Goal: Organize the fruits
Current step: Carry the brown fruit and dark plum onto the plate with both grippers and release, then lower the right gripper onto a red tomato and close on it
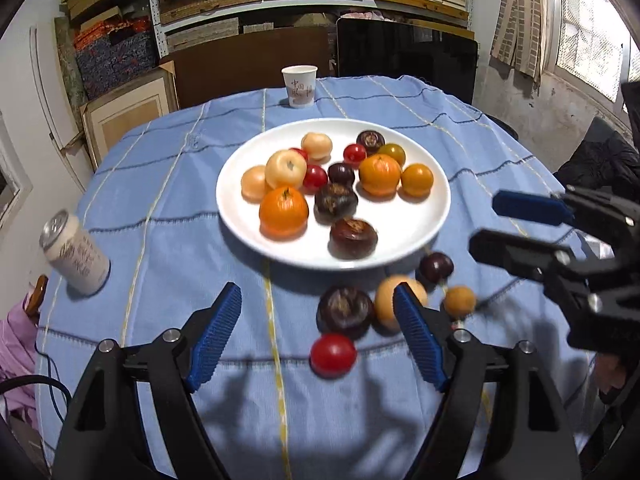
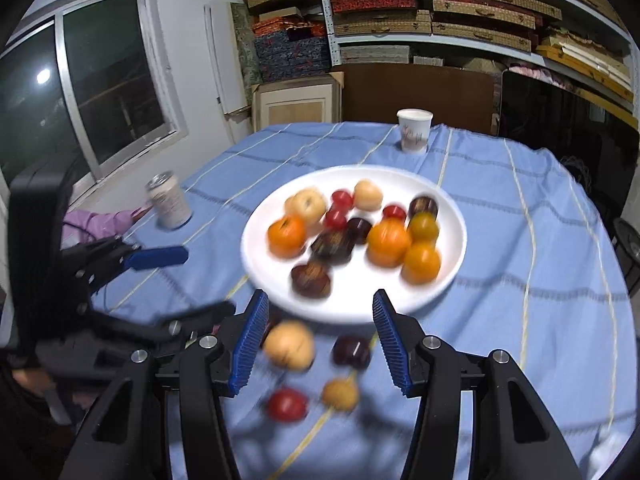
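Note:
A white plate [image 1: 404, 236] holds several fruits: oranges, red tomatoes, pale peaches and dark chestnut-like fruits. It also shows in the right wrist view [image 2: 360, 304]. Several loose fruits lie on the blue cloth in front of it: a red tomato [image 1: 333, 354], a dark fruit [image 1: 345, 311], a pale peach [image 1: 390, 300], a dark plum [image 1: 436, 267] and a small orange fruit [image 1: 459, 301]. My left gripper [image 1: 320, 332] is open and empty above them. My right gripper [image 2: 318, 338] is open and empty over the peach [image 2: 289, 345] and plum [image 2: 352, 351]; it also shows in the left wrist view [image 1: 486, 224].
A drink can [image 1: 74, 254] stands at the left of the table. A paper cup [image 1: 299, 86] stands behind the plate. The round table has a blue checked cloth [image 1: 160, 200]. Shelves of boxes, a dark chair back and a window surround it.

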